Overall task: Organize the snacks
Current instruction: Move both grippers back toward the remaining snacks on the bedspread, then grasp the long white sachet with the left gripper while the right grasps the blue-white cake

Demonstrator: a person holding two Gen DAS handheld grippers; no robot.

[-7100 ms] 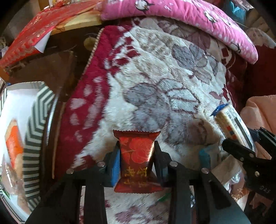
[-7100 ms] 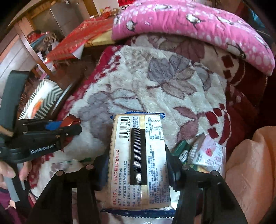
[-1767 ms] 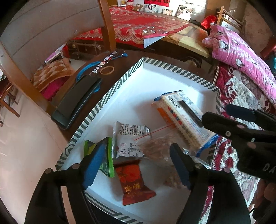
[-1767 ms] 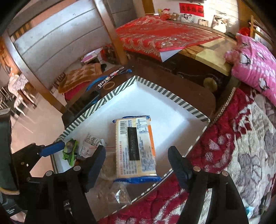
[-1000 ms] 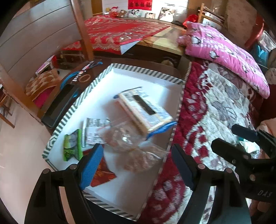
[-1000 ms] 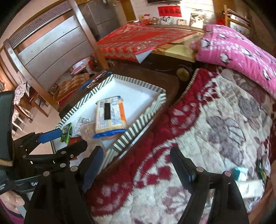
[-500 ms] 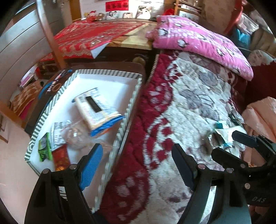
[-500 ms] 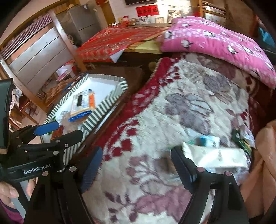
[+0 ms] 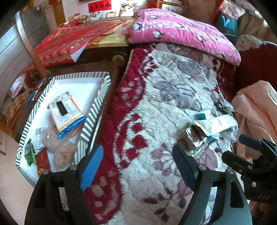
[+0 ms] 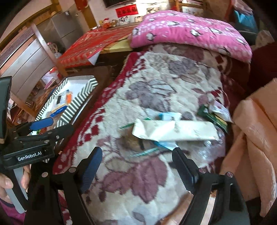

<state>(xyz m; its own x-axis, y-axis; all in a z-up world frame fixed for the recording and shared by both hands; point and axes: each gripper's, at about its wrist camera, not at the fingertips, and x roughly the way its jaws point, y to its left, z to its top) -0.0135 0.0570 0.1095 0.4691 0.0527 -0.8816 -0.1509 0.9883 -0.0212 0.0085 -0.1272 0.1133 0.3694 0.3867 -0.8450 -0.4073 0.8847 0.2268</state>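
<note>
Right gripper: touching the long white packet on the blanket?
Apart. The right wrist view shows the right gripper open and empty, with blanket visible between its fingertips and the long white packet beyond them.

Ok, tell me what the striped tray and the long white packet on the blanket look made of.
Striped tray: probably cardboard, matte; its walls are thin and flat with a printed chevron pattern. Long white packet: likely plastic film, slightly glossy; it creases and folds at one end.

A lived-in home: ahead of the tool lies a plush red-and-cream floral blanket (image 9: 164, 107) with a pink penguin-print quilted pillow (image 9: 181, 32) beyond it. Farther off stand a surface under a red embroidered cloth (image 9: 72, 38), framed family photographs (image 9: 110, 14) and a grey refrigerator (image 10: 64, 27).
</note>
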